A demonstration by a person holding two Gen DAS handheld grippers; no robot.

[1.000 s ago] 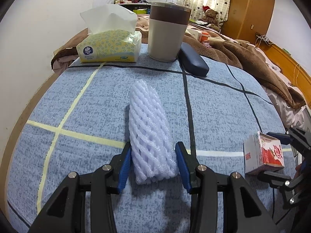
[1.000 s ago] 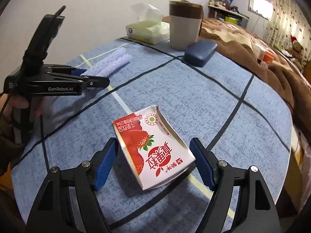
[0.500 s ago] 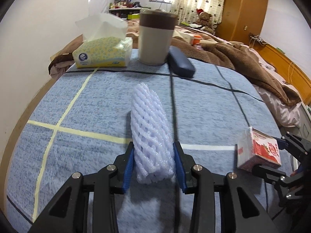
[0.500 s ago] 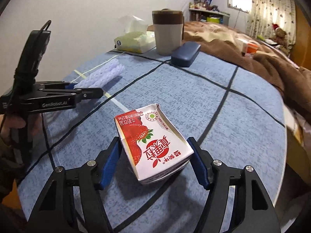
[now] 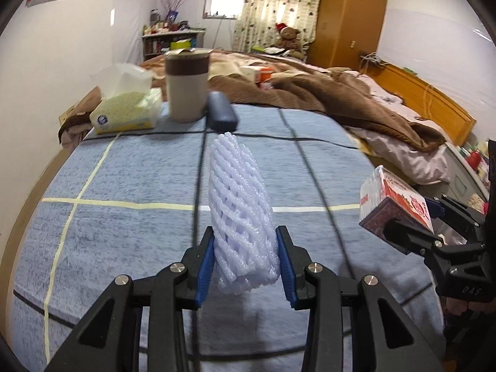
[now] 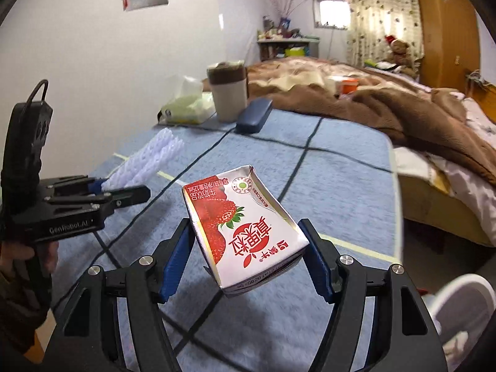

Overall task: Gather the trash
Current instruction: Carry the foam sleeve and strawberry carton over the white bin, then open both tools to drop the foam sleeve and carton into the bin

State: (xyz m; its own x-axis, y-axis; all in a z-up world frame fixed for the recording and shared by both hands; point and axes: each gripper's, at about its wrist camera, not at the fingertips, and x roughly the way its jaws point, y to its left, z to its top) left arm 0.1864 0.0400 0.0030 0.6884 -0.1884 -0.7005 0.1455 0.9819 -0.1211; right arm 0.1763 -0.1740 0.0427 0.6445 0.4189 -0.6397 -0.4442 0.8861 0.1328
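Note:
My left gripper (image 5: 246,263) is shut on a white foam fruit net (image 5: 240,214), which hangs lifted above the blue checked tablecloth (image 5: 124,179). In the right wrist view that net (image 6: 148,164) sticks out of the left gripper (image 6: 124,190) at the left. A red-and-white strawberry milk carton (image 6: 245,229) is squeezed between the blue pads of my right gripper (image 6: 248,257) and is off the cloth too. The left wrist view shows the carton (image 5: 393,201) at the right edge in the right gripper's black fingers (image 5: 412,238).
At the table's far end stand a tissue pack (image 5: 127,111), a beige and brown cup (image 5: 186,86) and a dark blue glasses case (image 5: 221,114). A bed with brown blankets (image 5: 325,93) lies behind and to the right. A white slipper (image 6: 462,303) lies on the floor.
Both grippers closed on their items and lifted them off the cloth. The table has dropped away in both views and more of the room shows.

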